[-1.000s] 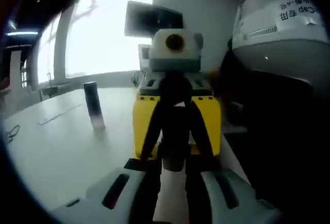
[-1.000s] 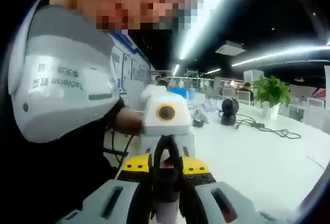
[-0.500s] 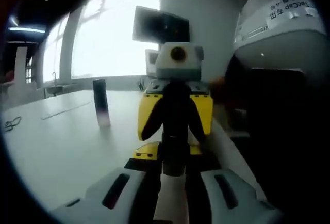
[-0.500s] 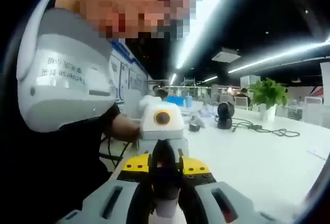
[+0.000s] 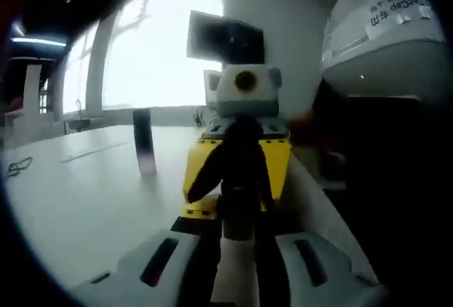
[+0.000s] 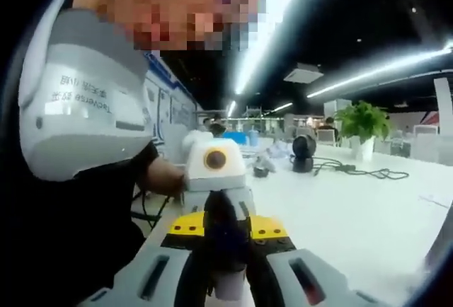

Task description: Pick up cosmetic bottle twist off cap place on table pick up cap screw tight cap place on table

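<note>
The white table (image 5: 85, 208) runs out under both grippers. In the left gripper view it reaches a bright window wall (image 5: 156, 52). In the right gripper view it stretches into a dim hall under long ceiling light strips (image 6: 276, 31). The person in dark clothes stands close behind the work, wearing a rounded white-grey casing (image 6: 85, 109) with printed lettering.

The left gripper (image 5: 237, 240) and the right gripper (image 6: 226, 254) face each other nose to nose above the table's near edge, each showing the other its yellow body. Between them they hold the cosmetic bottle (image 5: 237, 279) in the air. The left tongs are clamped on its pale body. The right tongs are closed around the dark cap (image 6: 225, 229) at the other end, and whether that cap is tight or loosened cannot be told.

The left gripper view also shows a dark monitor (image 5: 225, 38) behind the grippers and a slim dark cylinder (image 5: 144, 141) standing upright on the table, well apart from the bottle. The right gripper view has a potted green plant (image 6: 362, 122), a small black fan (image 6: 304, 148) and a loose black cable (image 6: 364, 173) lying on the table farther out.
</note>
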Demonstrator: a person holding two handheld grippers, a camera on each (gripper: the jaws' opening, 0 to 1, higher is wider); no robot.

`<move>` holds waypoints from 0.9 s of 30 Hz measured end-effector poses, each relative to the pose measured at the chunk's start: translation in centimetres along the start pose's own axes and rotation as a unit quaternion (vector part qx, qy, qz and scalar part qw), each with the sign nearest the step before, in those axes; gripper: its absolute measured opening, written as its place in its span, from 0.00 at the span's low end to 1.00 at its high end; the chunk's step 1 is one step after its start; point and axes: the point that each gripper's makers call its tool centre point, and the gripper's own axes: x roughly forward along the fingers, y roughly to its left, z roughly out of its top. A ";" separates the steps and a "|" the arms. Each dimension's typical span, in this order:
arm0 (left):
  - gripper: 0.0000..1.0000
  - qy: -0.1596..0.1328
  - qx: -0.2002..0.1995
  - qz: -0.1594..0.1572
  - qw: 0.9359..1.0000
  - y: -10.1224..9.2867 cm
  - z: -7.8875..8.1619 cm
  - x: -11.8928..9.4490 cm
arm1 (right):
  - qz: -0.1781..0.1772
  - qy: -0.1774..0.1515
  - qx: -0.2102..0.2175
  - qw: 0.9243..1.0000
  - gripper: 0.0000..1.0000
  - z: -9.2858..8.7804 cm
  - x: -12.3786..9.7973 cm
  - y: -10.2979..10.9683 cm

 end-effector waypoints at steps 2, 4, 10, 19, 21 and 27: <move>0.05 0.018 0.021 0.013 1.000 0.2 -0.6 0.0 | -0.019 0.016 -0.028 0.999 0.12 -0.8 0.2 0.2; 0.04 0.024 0.016 0.018 0.999 -0.2 -0.8 0.1 | -0.023 0.015 -0.016 0.999 0.12 -1.1 0.2 0.4; 0.02 0.009 0.007 0.048 0.999 -0.3 0.3 -0.3 | -0.039 -0.002 -0.006 0.999 0.12 0.2 -0.2 0.0; 0.01 0.021 0.021 0.082 0.996 -0.7 1.5 0.0 | -0.065 -0.010 0.002 0.998 0.11 0.6 -0.4 -0.4; 0.01 0.027 0.025 0.093 0.995 -0.7 1.5 0.1 | -0.081 -0.008 -0.012 0.997 0.11 0.6 -0.4 -0.5; 0.00 0.042 0.027 0.120 0.992 -0.6 1.5 0.5 | -0.111 -0.011 0.000 0.994 0.10 0.4 -0.7 -1.1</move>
